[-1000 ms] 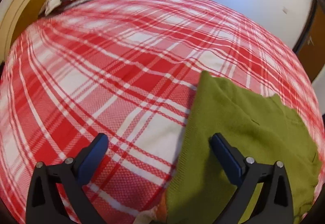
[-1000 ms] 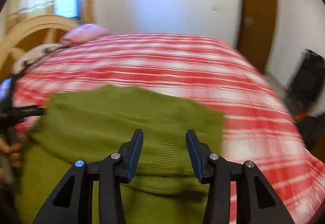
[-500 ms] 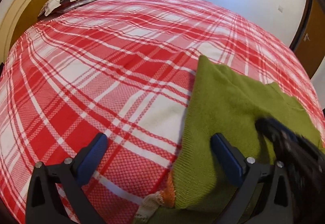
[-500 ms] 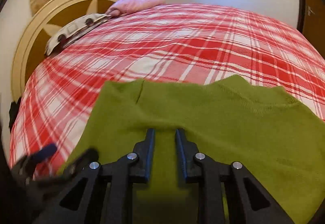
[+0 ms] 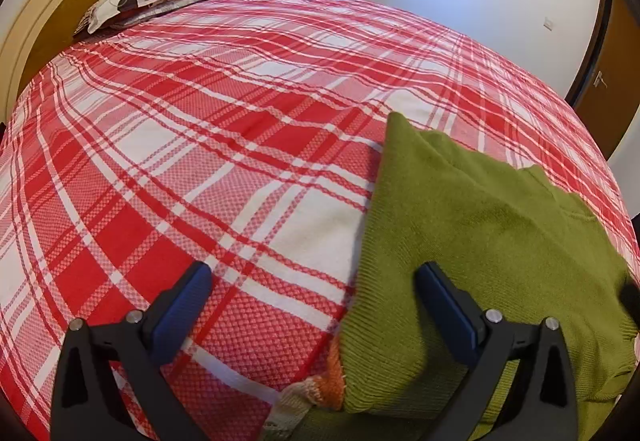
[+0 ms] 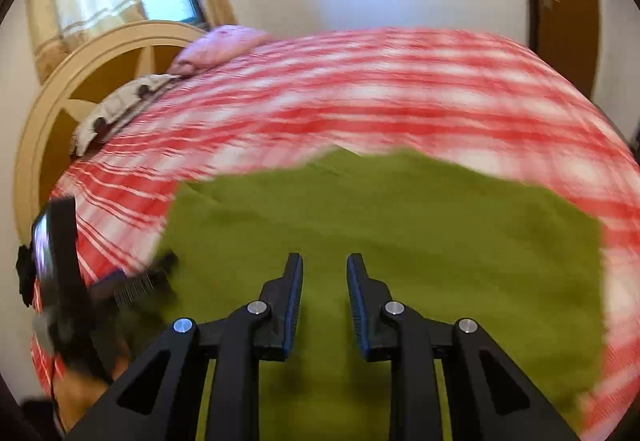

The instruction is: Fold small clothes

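The bed [image 5: 208,145] wears a red plaid cover, and the green sweater [image 5: 472,233] lies flat on it at the four o'clock side of the left view, filling the lower middle of the right view. It is knit, so likely soft, light and floppy, stretching if dragged; best pinched at a ribbed edge or corner, both layers together. An orange-cream trim [image 5: 316,385] peeks out at its six o'clock edge. The left gripper [image 5: 312,317] is spread wide, straddling the sweater's edge and gripping nothing. The right gripper [image 6: 323,301] has just been narrowing, a gap left, nothing between its fingers.
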